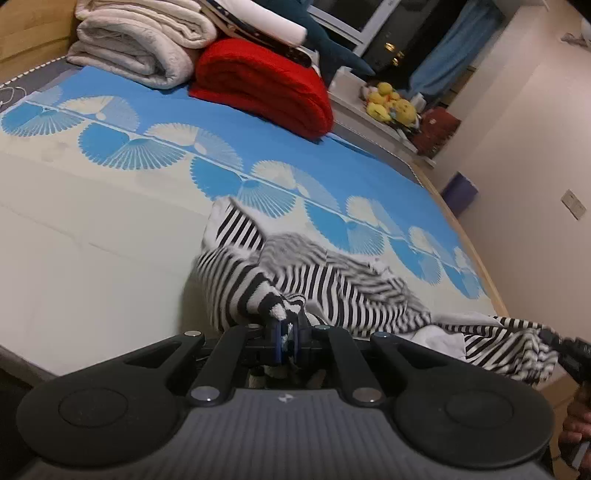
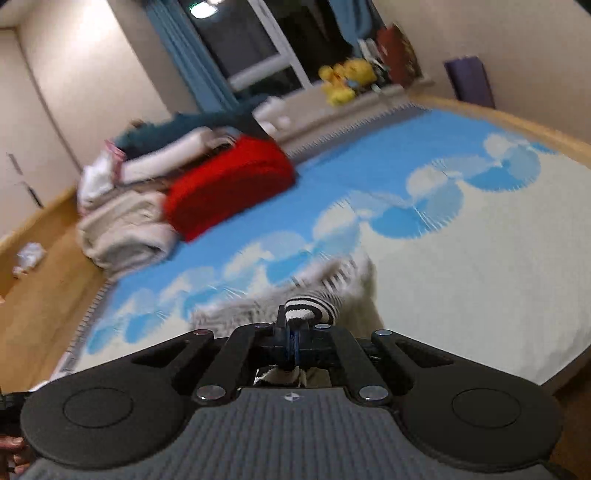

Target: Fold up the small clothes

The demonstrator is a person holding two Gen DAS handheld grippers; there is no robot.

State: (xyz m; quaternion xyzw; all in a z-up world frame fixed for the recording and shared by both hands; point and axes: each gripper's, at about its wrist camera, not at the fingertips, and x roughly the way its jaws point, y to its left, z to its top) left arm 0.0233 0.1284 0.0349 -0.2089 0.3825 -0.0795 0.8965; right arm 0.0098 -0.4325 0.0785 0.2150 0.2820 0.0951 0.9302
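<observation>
A small black-and-white striped garment (image 1: 332,284) hangs lifted over the bed, stretched between both grippers. My left gripper (image 1: 287,328) is shut on one bunched edge of it, cloth showing between the pads. At the right edge of the left wrist view the right gripper (image 1: 554,338) pinches the other end of the stripes. In the blurred right wrist view my right gripper (image 2: 293,334) is shut on a striped fold (image 2: 310,308), and the rest of the garment (image 2: 332,280) trails below it toward the bed.
The bed (image 1: 92,240) has a blue and cream fan-patterned cover. At its head lie a folded red blanket (image 1: 266,88), cream blankets (image 1: 136,48) and a dark plush shark (image 1: 314,33). Yellow plush toys (image 1: 391,103) sit on a ledge beyond. A person's hand (image 1: 580,421) shows bottom right.
</observation>
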